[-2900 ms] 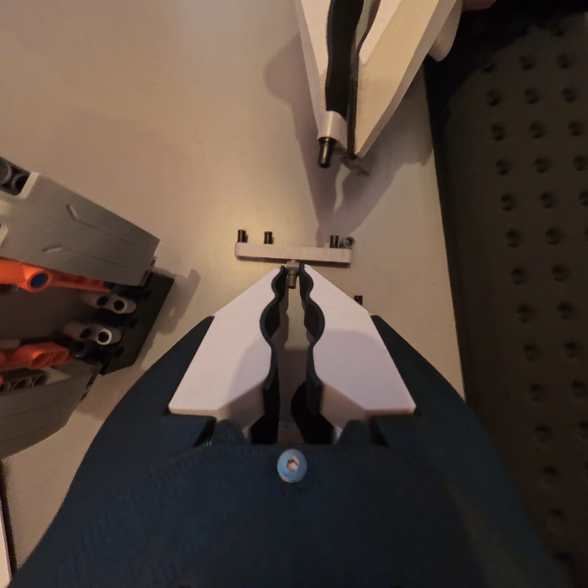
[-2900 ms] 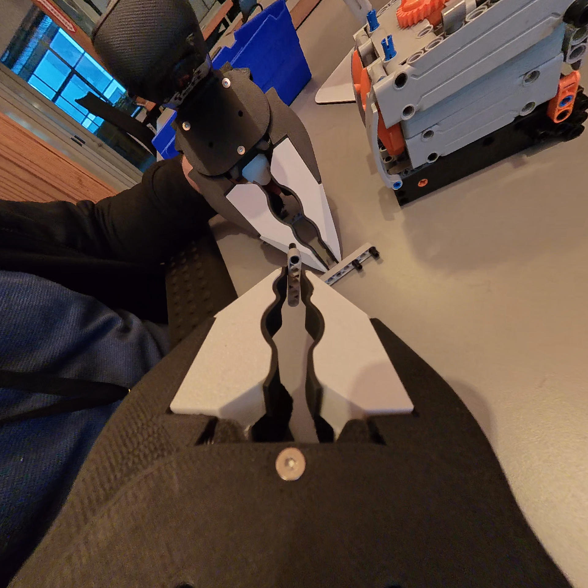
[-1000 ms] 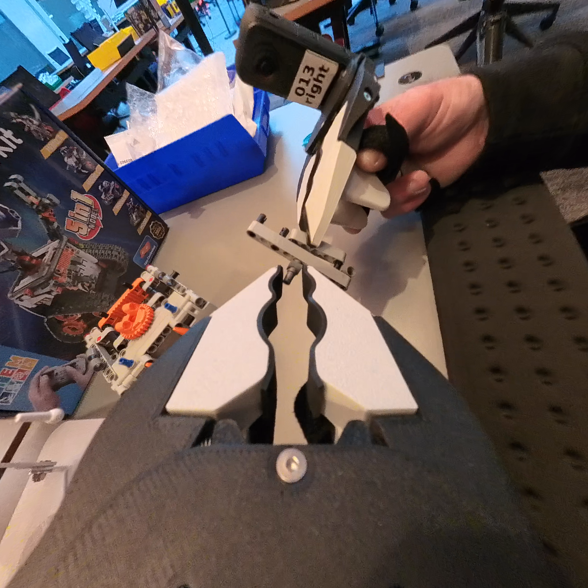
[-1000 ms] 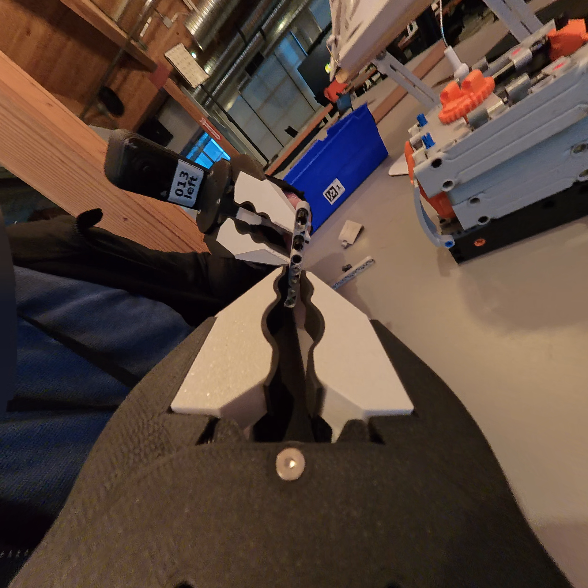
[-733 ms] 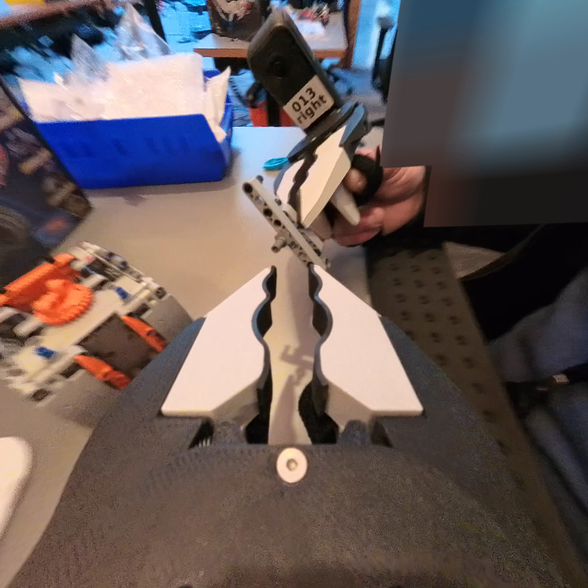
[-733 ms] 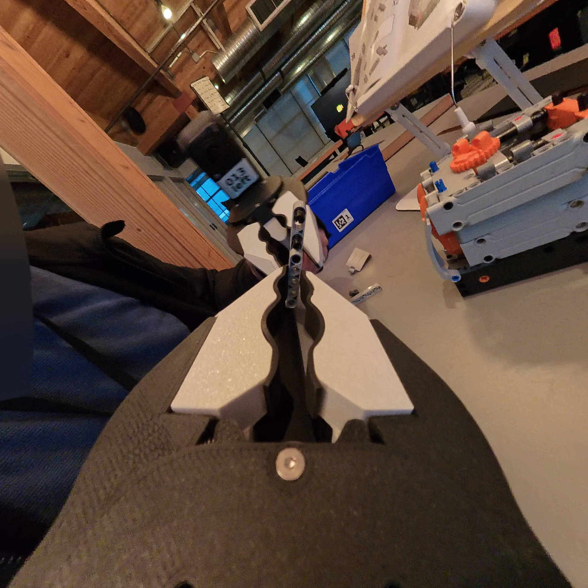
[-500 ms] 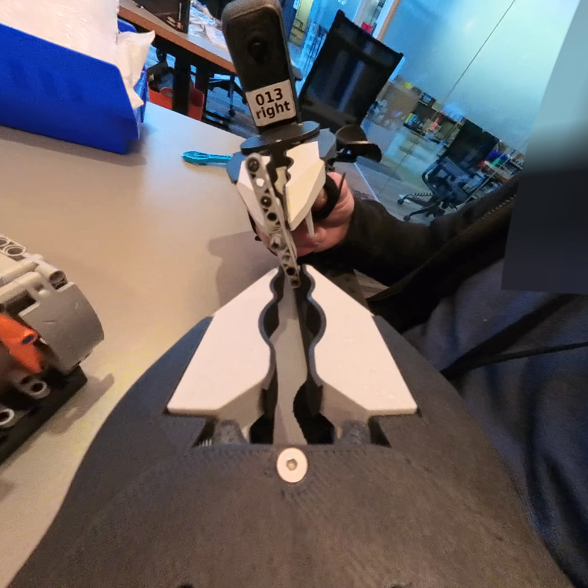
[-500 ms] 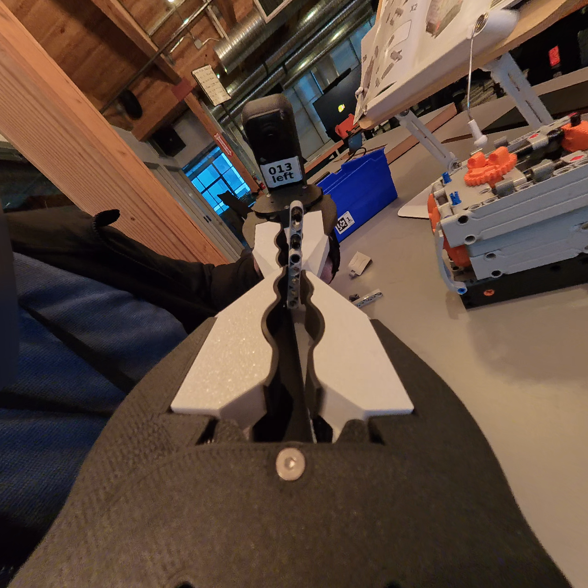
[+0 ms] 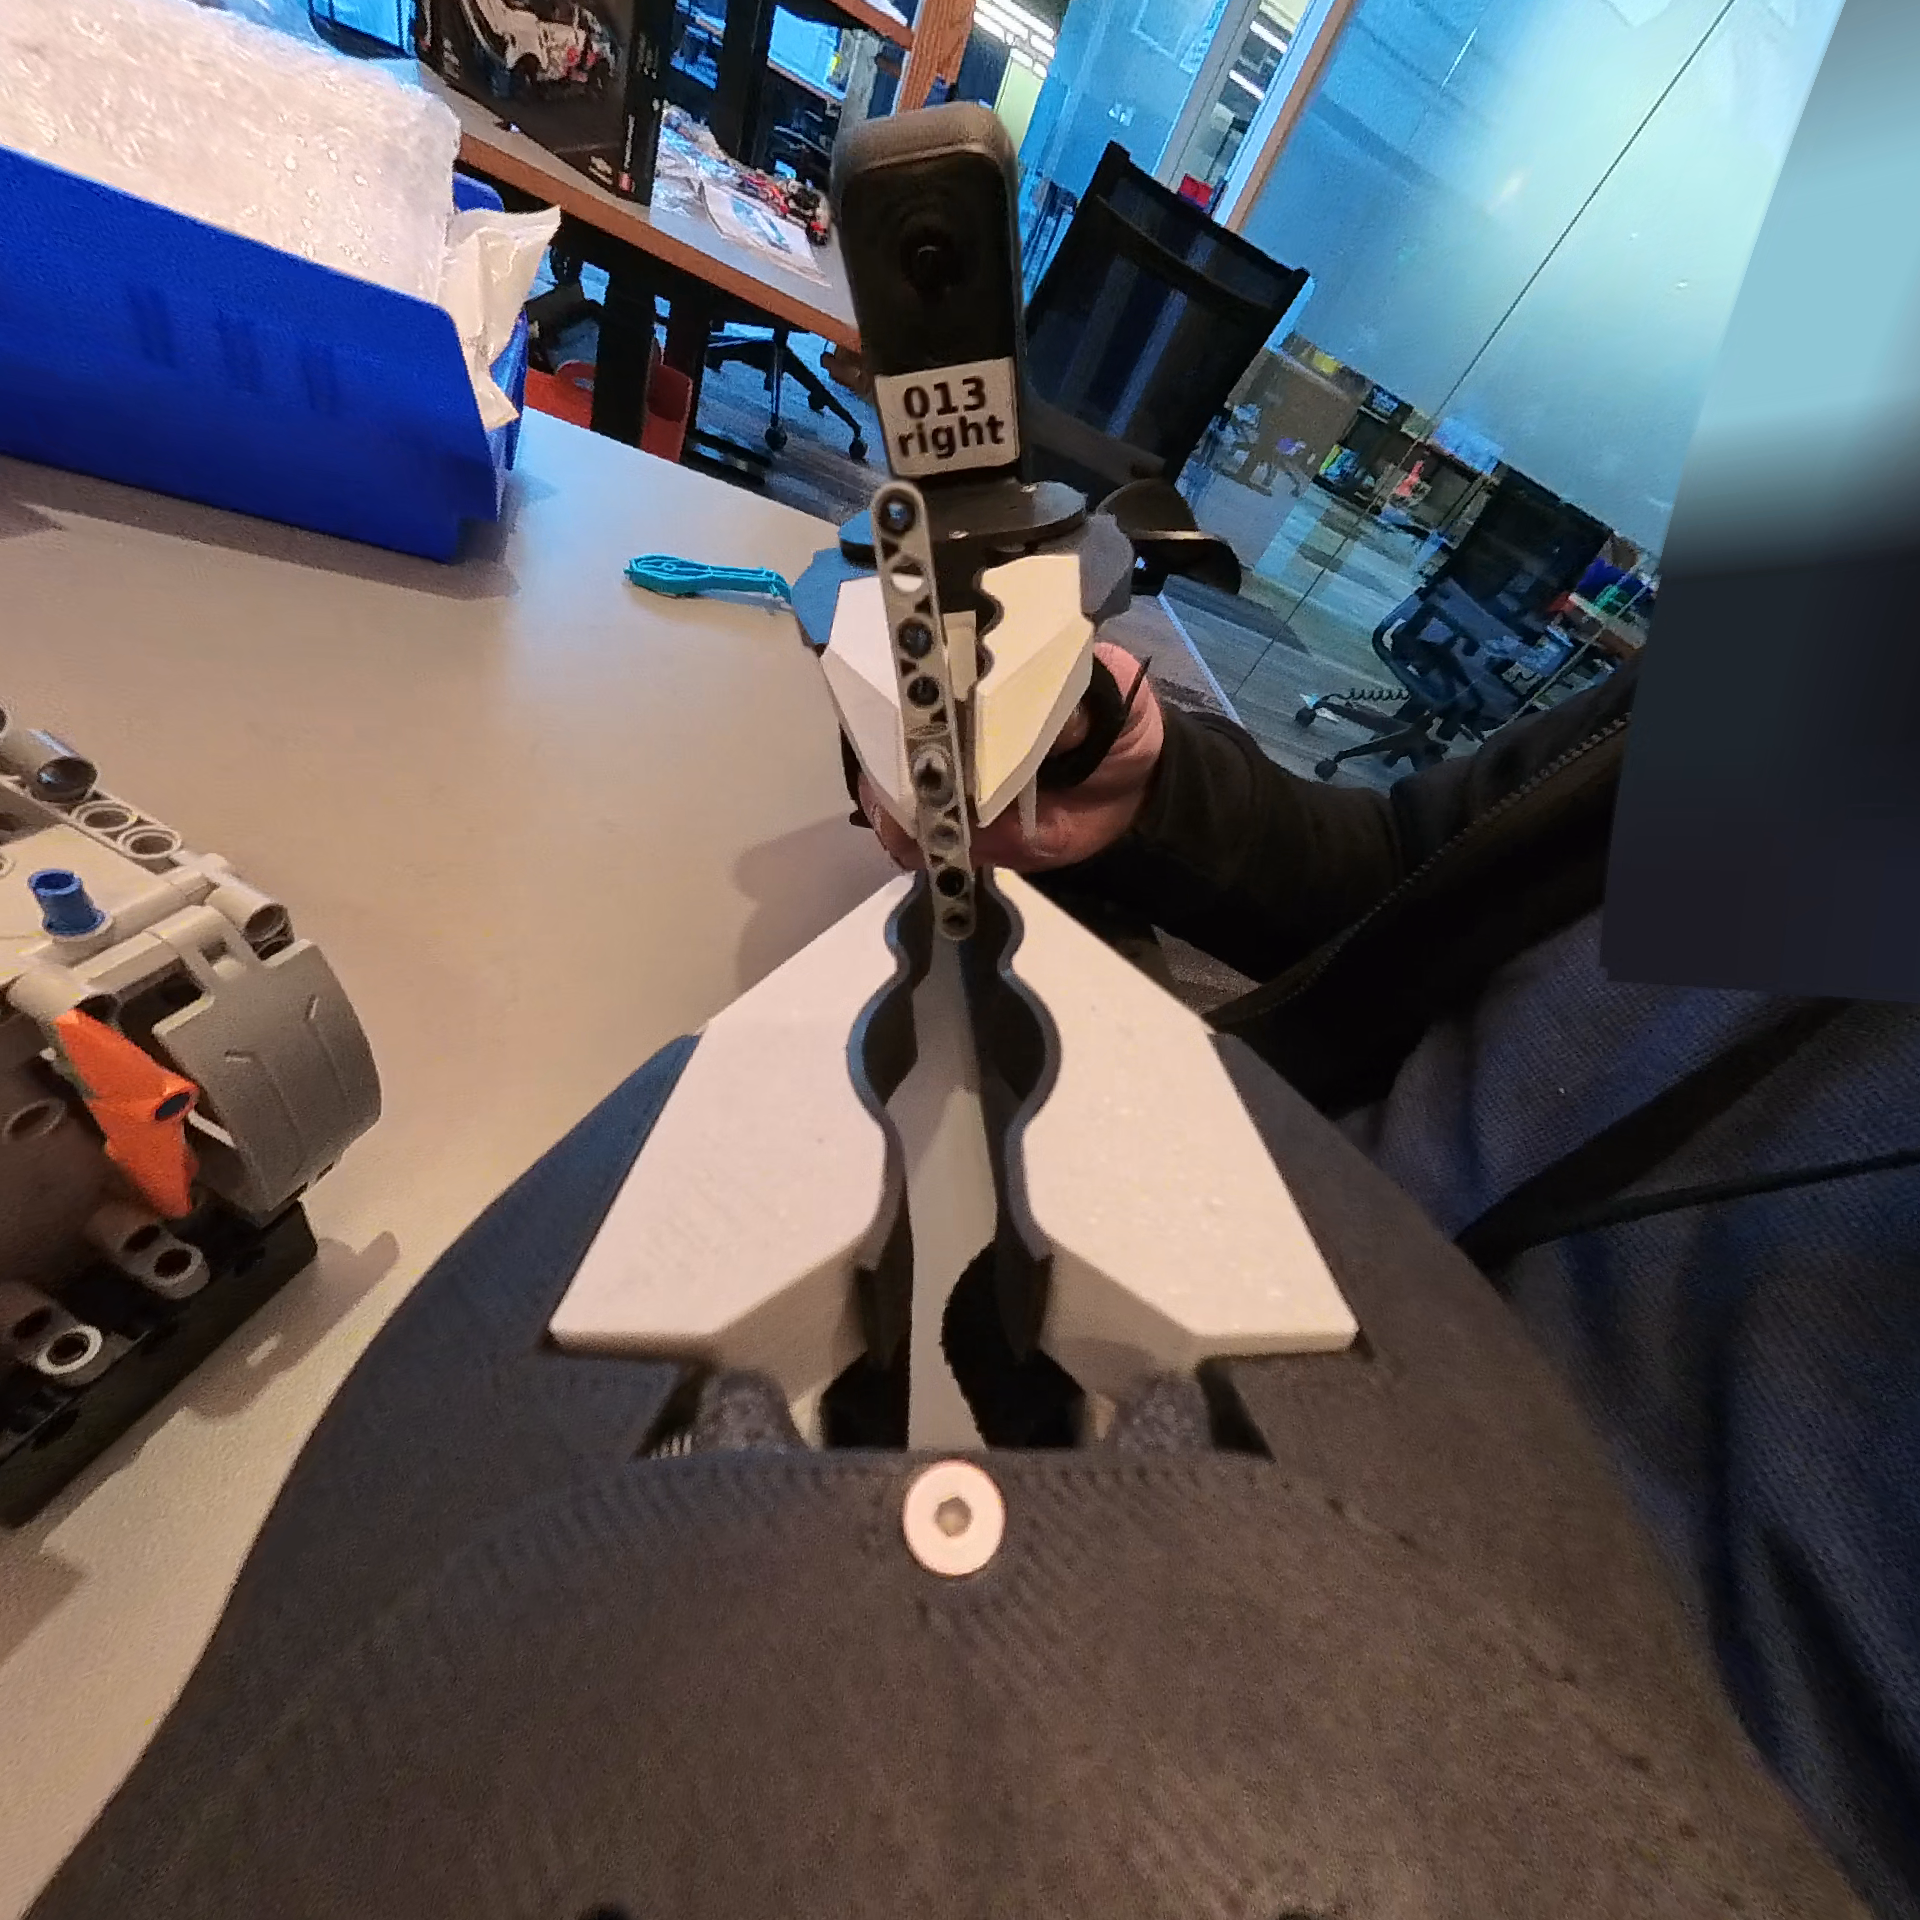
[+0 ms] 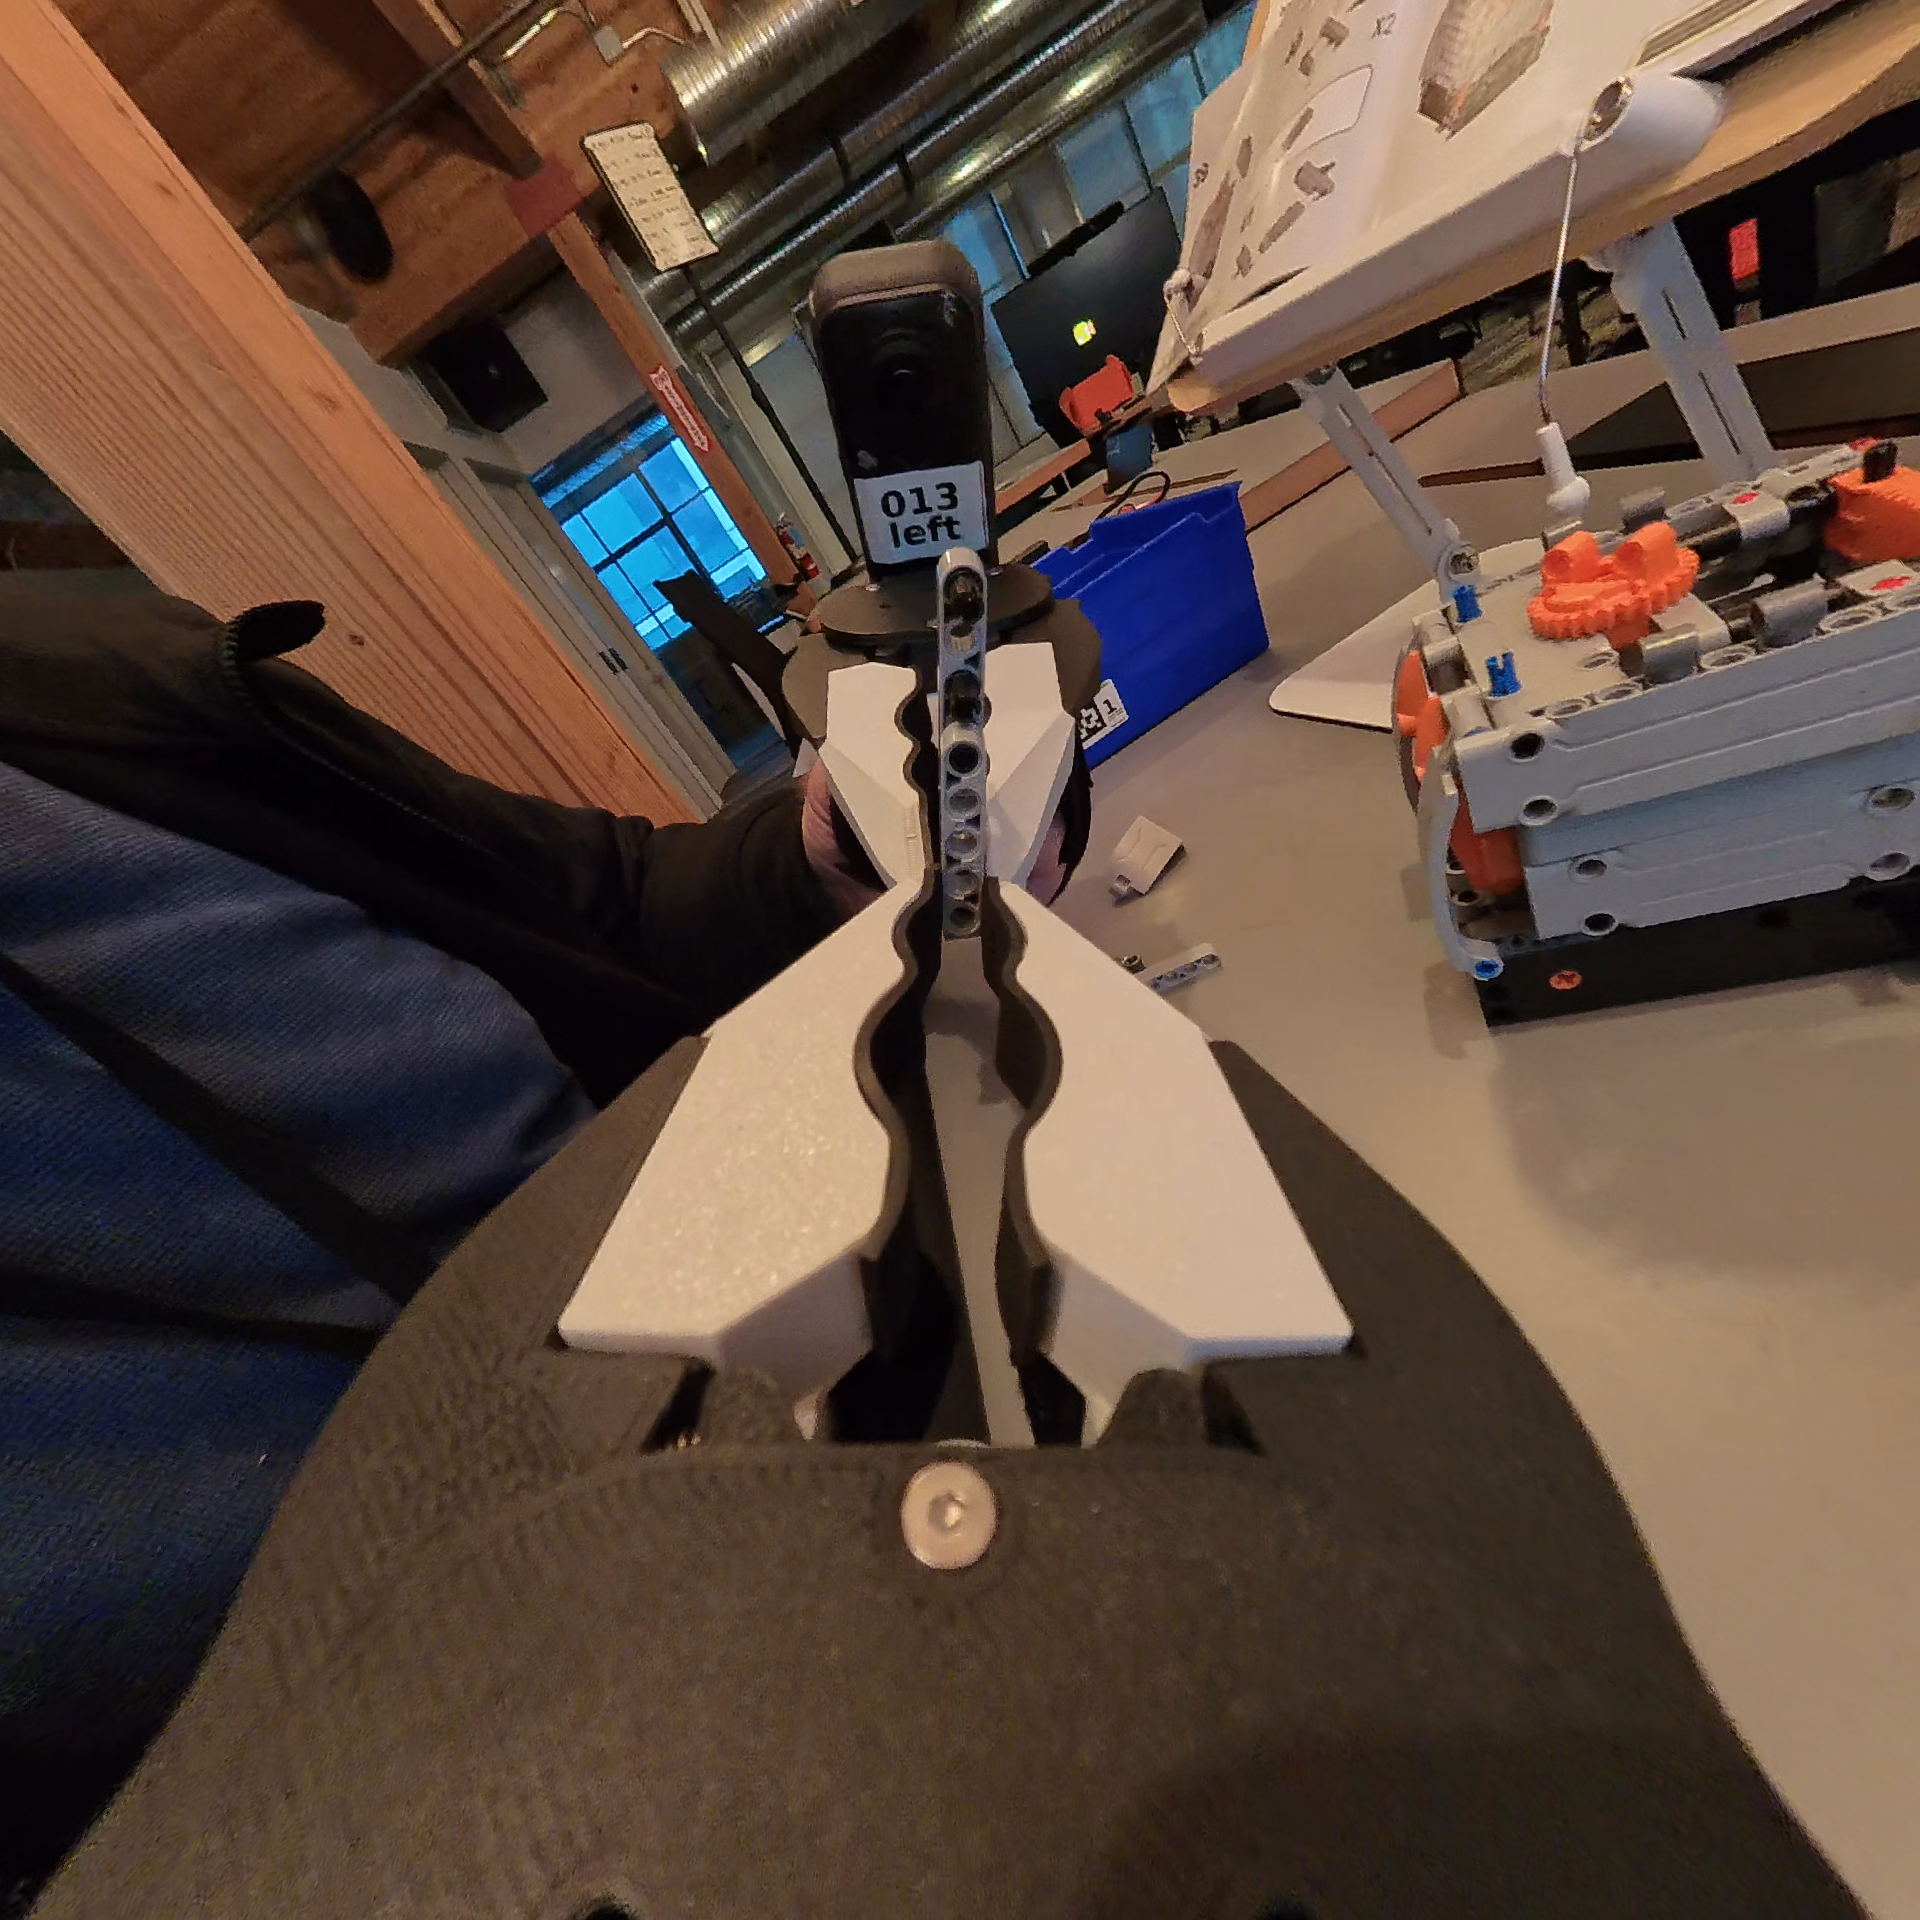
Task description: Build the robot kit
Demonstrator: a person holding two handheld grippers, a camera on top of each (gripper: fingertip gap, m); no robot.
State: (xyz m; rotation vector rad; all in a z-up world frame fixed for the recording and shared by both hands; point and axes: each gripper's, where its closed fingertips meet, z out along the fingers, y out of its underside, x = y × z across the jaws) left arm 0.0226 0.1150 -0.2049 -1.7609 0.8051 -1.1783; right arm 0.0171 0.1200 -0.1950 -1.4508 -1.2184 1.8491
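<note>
I hold two grippers tip to tip above the near edge of a grey table (image 10: 1558, 1195), and a thin grey perforated beam (image 9: 925, 717) stands upright between them. My left gripper (image 9: 954, 914) has its fingers pinching the beam's lower end, while my right gripper (image 10: 951, 914) pinches the same beam from the opposite side. A grey, orange and black brick model (image 10: 1683, 790) sits well apart toward the table's middle, with a blue bin (image 10: 1164, 592) near the far edge.
</note>
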